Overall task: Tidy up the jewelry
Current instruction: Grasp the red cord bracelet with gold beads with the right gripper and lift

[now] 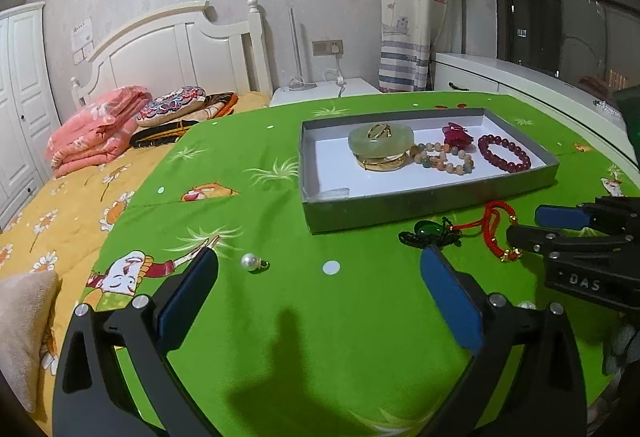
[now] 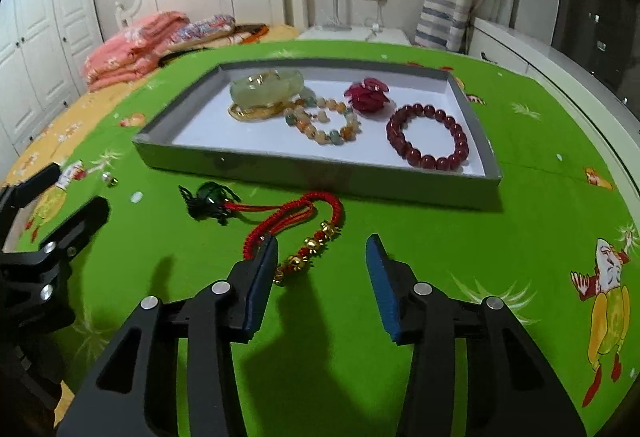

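A grey tray (image 1: 400, 209) (image 2: 304, 173) on the green cloth holds a jade bangle (image 1: 380, 139) (image 2: 266, 87), a gold bangle under it, a pastel bead bracelet (image 1: 444, 157) (image 2: 324, 121), a red flower piece (image 1: 456, 135) (image 2: 368, 95) and a dark red bead bracelet (image 1: 504, 153) (image 2: 428, 135). In front of the tray lie a red cord bracelet with gold beads (image 2: 308, 233) (image 1: 496, 229) and a green pendant (image 2: 208, 199) (image 1: 428, 231). A pearl earring (image 1: 251, 262) (image 2: 109, 179) lies left. My left gripper (image 1: 320, 269) is open and empty near the pearl. My right gripper (image 2: 322, 253) (image 1: 524, 221) is open over the red cord.
A bed with yellow sheets, folded pink quilt (image 1: 96, 125) and pillows lies left of the table. A white nightstand (image 1: 324, 93) and a white cabinet (image 1: 520, 81) stand behind. The table's rounded edge (image 2: 600, 133) runs close on the right. A second pearl (image 1: 526, 305) lies by my left gripper's right finger.
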Demonstrator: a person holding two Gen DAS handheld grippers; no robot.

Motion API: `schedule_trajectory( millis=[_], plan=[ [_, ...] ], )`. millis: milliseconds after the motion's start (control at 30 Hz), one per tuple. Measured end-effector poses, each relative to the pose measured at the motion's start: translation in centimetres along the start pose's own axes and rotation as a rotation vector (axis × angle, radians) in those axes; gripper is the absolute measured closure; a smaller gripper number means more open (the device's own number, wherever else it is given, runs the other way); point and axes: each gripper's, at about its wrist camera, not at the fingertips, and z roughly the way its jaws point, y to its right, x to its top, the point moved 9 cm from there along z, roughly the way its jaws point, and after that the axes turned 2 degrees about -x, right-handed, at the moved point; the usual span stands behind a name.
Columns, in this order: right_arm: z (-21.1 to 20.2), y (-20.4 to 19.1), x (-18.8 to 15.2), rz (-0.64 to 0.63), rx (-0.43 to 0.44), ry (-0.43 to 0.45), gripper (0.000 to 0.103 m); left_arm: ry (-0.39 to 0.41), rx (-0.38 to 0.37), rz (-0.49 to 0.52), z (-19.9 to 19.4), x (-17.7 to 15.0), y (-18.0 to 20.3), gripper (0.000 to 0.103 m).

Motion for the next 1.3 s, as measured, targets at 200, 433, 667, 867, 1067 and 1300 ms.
schedule_trajectory(
  millis=[200, 433, 667, 867, 1067, 1300],
  plan=[
    [0.9, -0.6, 0.1, -0.058, -0.076, -0.028, 0.059, 0.009, -0.013, -0.011, -0.1, 0.0, -0.1, 0.005],
    [0.2, -1.1, -0.7, -0.103, -0.053, -0.021, 0.079, 0.012, -0.019, -0.02, -0.1, 0.0, -0.3, 0.005],
    [-0.8, -1.6, -1.6, -0.123, -0.02, -0.002, 0.093, 0.012, -0.025, -0.028, -0.2, 0.1, -0.3, 0.005],
    [-2.3, 0.4, -2.1, -0.069, 0.001, 0.048, 0.096, 0.007, -0.032, -0.035, -0.2, 0.1, -0.4, 0.005],
    [-2.6, 3.4, -2.3, 0.004, 0.007, 0.053, 0.096, -0.014, -0.038, -0.047, 0.3, -0.1, -0.5, 0.005],
    [-2.0, 3.5, -2.8, 0.002, 0.039, 0.019, 0.089, -0.045, -0.042, -0.05, 1.0, -0.4, -0.4, 0.005]
  ],
)
